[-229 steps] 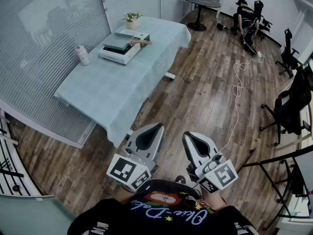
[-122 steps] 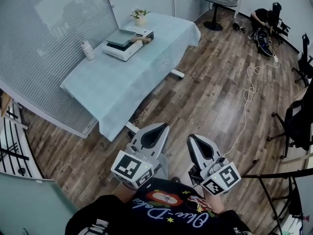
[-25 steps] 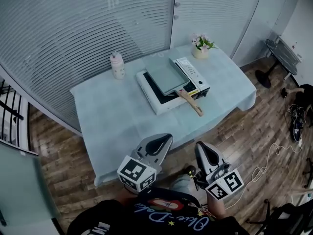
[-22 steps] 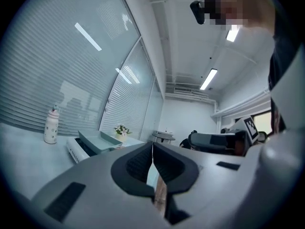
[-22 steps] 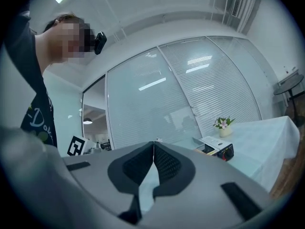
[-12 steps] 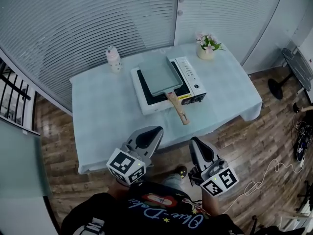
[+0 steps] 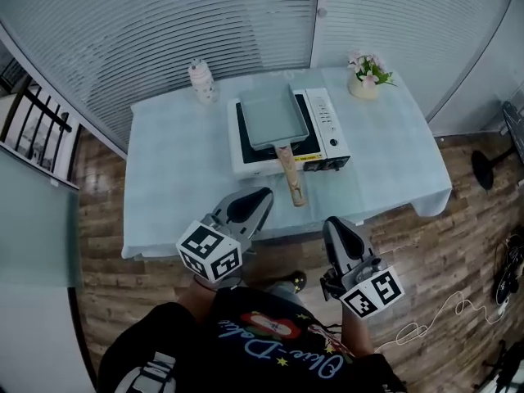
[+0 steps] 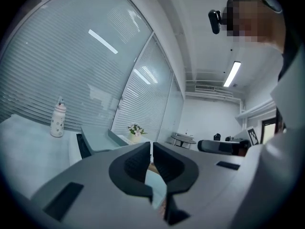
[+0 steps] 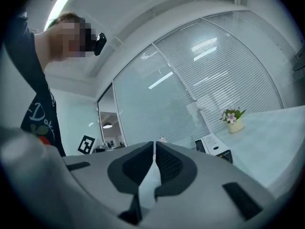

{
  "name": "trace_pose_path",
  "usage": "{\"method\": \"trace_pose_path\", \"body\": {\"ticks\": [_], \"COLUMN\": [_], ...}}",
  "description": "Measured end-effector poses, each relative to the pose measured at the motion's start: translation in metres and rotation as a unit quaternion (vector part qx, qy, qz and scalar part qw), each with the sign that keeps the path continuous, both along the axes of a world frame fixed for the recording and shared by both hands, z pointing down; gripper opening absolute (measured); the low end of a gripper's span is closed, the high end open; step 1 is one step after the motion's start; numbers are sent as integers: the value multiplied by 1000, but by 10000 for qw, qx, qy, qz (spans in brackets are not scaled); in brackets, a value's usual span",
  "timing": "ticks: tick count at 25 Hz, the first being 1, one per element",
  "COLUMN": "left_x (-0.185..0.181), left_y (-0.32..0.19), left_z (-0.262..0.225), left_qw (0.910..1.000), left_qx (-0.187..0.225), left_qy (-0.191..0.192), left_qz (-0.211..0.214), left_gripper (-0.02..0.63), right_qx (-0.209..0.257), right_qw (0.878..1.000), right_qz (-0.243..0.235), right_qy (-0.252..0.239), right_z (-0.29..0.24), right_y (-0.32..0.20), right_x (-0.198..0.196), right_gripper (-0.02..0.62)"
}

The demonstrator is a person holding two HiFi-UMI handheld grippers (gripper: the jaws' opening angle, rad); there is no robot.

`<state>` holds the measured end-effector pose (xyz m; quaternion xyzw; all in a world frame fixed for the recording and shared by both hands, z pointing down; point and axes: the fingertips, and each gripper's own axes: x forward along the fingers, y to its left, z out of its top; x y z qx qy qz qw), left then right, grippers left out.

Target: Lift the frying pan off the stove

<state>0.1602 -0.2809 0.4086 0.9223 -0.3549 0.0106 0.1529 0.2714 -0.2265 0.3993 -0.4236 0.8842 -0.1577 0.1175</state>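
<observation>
**Q:** Where is the frying pan (image 7: 270, 115)?

**A:** It lies flat on the white stove (image 7: 330, 129), toward the far side of the bench (image 7: 172, 178). Its wooden handle (image 7: 290, 174) juts over the stove's front edge, pointing at you. A bottle (image 7: 201, 80) and a flower pot (image 7: 365, 72) stand well apart from it, at the back.

**Q:** And your claws?

**A:** The left claw (image 7: 260, 196) and the right claw (image 7: 334, 226) hang in front of the bench's near edge, short of the handle. In each gripper view the jaws are pressed together with nothing between them, so neither claw has hold of anything.

**Q:** What could go wrong from here?

**A:** Probably three things.
- If you arrive with the jaws together, you would likely nudge the handle and swivel the pan on the stove, so part them first.
- If you grip only the handle's tip, the pan's weight may tip its far end down as you lift.
- The rounded wood may roll between the pads, so take it square and closer to the pan.
</observation>
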Motion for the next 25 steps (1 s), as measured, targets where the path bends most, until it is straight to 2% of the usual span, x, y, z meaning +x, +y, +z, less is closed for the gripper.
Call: {"method": "trace_pose_path", "body": {"ticks": [3,10,17,20,22,25], "left_x": [-3,-23,-20,-17,-11,-6], "left_y": [0,-10,-41,-54,-58,-65], "left_z": [4,13,23,33,41,50], "left_qw": [9997,9956,9909,9879,9860,9753], "left_qx": [-88,-490,-765,-1022,-1214,-1633], "left_qy": [-6,452,836,938,999,1426], "left_qz": [-223,-657,-720,-686,-559,-426], "left_gripper": [6,6,9,78,95,129], "right_qx": [-49,-152,-213,-306,-382,-563], "right_qw": [9995,9971,9964,9956,9949,9930], "right_qz": [-301,-708,-820,-883,-923,-1001], "right_qy": [-102,-226,-87,-114,-151,-291], "right_z": [7,13,6,6,8,14], "right_y": [-9,-30,-49,-60,-64,-73], "right_x": [1,-10,-12,-15,-18,-24], "right_gripper": [3,3,32,32,35,45]}}
